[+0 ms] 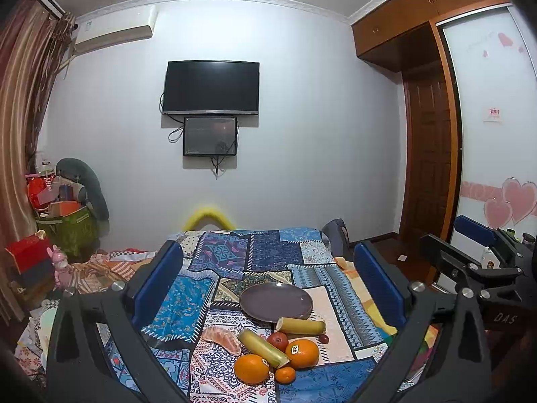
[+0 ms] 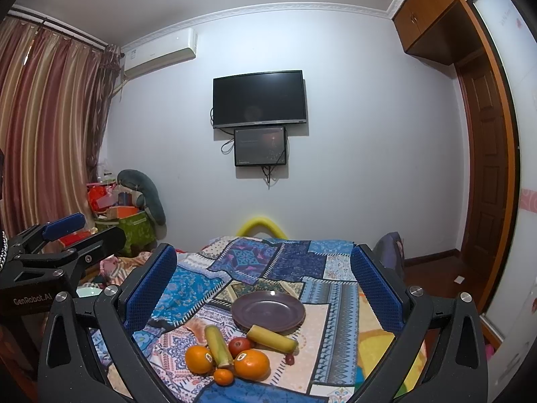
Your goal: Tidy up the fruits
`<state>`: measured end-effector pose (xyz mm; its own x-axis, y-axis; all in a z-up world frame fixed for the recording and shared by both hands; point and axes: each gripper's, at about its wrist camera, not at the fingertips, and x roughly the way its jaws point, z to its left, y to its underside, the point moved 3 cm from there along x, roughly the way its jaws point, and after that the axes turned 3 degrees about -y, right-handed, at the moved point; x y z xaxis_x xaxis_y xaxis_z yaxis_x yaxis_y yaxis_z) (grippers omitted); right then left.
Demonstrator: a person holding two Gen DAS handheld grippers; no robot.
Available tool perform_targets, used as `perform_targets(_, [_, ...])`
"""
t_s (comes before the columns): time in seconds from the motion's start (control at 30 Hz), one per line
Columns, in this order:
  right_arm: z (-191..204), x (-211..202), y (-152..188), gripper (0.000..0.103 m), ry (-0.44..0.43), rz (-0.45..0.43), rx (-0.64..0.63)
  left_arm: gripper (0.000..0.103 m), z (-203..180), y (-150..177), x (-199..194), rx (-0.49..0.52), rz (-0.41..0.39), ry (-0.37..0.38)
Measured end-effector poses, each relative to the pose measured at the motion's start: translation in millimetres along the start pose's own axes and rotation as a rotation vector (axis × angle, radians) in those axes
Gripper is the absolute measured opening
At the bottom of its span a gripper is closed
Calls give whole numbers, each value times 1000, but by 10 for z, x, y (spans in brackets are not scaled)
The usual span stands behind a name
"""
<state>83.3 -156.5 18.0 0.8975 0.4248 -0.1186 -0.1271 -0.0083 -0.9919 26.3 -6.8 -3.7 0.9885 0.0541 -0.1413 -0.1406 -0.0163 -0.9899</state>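
Note:
A dark purple plate [image 1: 276,301] [image 2: 268,310] lies empty on the patchwork cloth. In front of it sit the fruits: two large oranges [image 1: 251,368] [image 1: 302,353], a small mandarin [image 1: 285,375], a red apple [image 1: 278,341], two yellow-green cane pieces [image 1: 263,347] [image 1: 301,325], a peeled orange half [image 1: 222,338] and a small red fruit [image 1: 323,338]. My left gripper [image 1: 268,285] is open and empty, above and behind the fruits. My right gripper [image 2: 263,285] is open and empty, likewise held back from the pile [image 2: 235,356].
The patchwork cloth [image 1: 268,255] covers a bed or table. Boxes and bags [image 1: 60,215] stand at the left by the curtain. A wardrobe and door [image 1: 433,154] are at the right. A TV [image 1: 211,87] hangs on the far wall.

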Motion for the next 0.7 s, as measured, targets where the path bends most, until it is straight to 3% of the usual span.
perform_targets(0.7, [-12,-13,-23,103,-5,-2,7,103,2,-13,9,3,2,-3])
